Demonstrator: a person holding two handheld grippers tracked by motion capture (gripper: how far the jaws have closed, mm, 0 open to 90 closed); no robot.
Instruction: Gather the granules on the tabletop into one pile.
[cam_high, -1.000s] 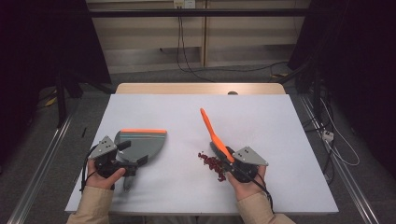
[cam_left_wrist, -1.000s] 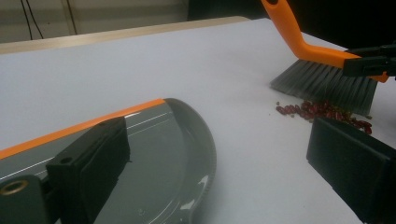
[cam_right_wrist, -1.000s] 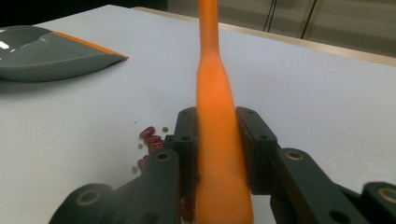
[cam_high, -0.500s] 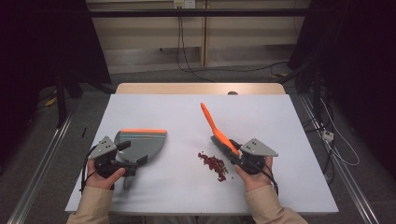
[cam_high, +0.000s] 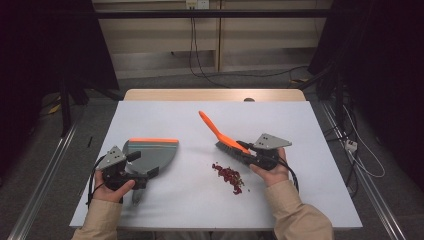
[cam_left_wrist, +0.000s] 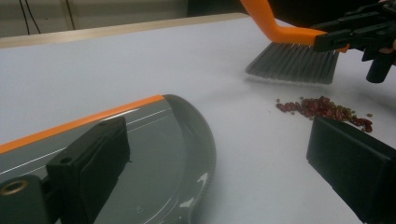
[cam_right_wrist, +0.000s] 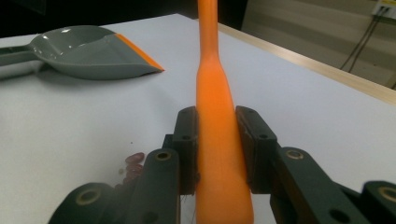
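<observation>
A grey dustpan (cam_high: 150, 152) with an orange lip lies on the white table at the left. My left gripper (cam_high: 145, 172) rests at its near edge; in the left gripper view the jaws (cam_left_wrist: 219, 154) stand wide apart over the dustpan (cam_left_wrist: 154, 140), pressing nothing. My right gripper (cam_high: 246, 154) is shut on the orange brush (cam_high: 220, 135), whose handle points away to the far left. The right gripper view has both pads clamped on that handle (cam_right_wrist: 212, 84). A small pile of dark red beans (cam_high: 227, 176) lies just left of the brush bristles (cam_left_wrist: 292, 60).
The white table top (cam_high: 300, 125) has a wooden strip (cam_high: 215, 95) along its far edge. Cables (cam_high: 200, 75) run on the floor behind it, and metal rails (cam_high: 45, 180) flank the sides. Bare table surface lies between the dustpan and the beans.
My right gripper has carried the brush to the right and slightly away, off the bean pile, which now lies uncovered. The left gripper and dustpan have stayed put.
</observation>
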